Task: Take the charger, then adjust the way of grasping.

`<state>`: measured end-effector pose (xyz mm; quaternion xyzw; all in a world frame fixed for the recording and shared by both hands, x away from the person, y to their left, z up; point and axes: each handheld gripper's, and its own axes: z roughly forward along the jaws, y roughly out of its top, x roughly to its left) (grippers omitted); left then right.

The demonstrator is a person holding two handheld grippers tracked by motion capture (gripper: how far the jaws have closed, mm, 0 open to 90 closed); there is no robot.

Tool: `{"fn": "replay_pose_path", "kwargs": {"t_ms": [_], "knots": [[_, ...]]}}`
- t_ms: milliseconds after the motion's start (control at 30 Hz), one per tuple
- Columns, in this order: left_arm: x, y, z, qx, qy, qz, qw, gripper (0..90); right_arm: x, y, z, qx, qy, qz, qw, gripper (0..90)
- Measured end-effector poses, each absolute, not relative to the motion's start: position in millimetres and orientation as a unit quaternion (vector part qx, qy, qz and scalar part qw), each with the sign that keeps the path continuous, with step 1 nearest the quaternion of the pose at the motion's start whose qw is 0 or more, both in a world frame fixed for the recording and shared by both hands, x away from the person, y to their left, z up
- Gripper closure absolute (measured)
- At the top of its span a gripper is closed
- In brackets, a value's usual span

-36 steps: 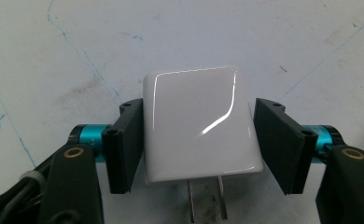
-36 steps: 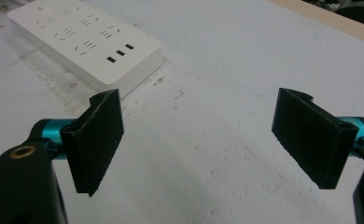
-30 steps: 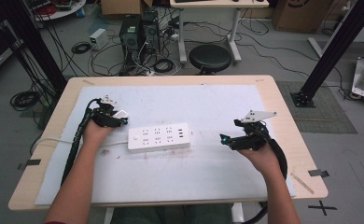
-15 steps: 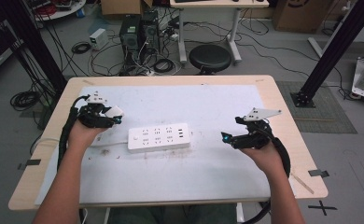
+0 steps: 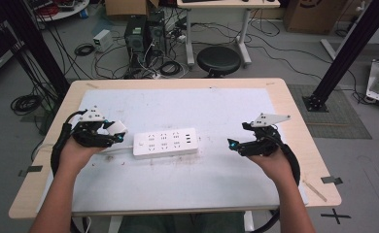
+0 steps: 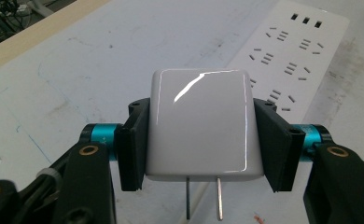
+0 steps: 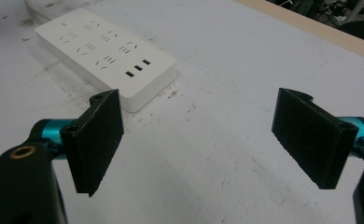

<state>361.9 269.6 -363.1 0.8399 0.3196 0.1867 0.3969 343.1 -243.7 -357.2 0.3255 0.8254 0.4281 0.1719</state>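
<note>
**Charger Held Clear of Power Strip**

The white charger is pinched between the pads of the left gripper, prongs at 6 o'clock. The power strip is located at 3 o'clock of it. The right gripper is spread, with nothing held.

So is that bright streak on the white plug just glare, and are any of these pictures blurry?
Yes, in the left gripper view the streak is a lamp's reflection on the glossy white plug, which is sharp. In the right gripper view the near pads are soft-edged, the power strip fairly crisp. The high view is evenly lit, with soft shadows under the hands on the table.
</note>
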Motion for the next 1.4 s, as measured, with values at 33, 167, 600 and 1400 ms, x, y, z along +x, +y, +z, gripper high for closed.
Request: {"fn": "replay_pose_path", "kwargs": {"t_ms": [33,167,600,1400], "knots": [[360.8,269.2,-361.9,0.839,0.316,0.187,0.401,42.4,342.8,-243.2,-356.3,0.327,0.826,0.427,0.17,17.0],[355.0,264.9,-354.4,0.839,0.293,0.184,0.419,42.5,341.8,-240.0,-353.4,0.319,0.827,0.432,0.167,17.0],[328.2,225.5,-364.4,0.853,0.188,0.159,0.461,42.5,333.2,-216.7,-353.0,0.3,0.833,0.447,0.125,17.0],[280.3,126.5,-392.3,0.844,0.003,0.237,0.481,42.5,310.7,-161.6,-373.2,0.285,0.835,0.47,-0.027,17.0]]}}
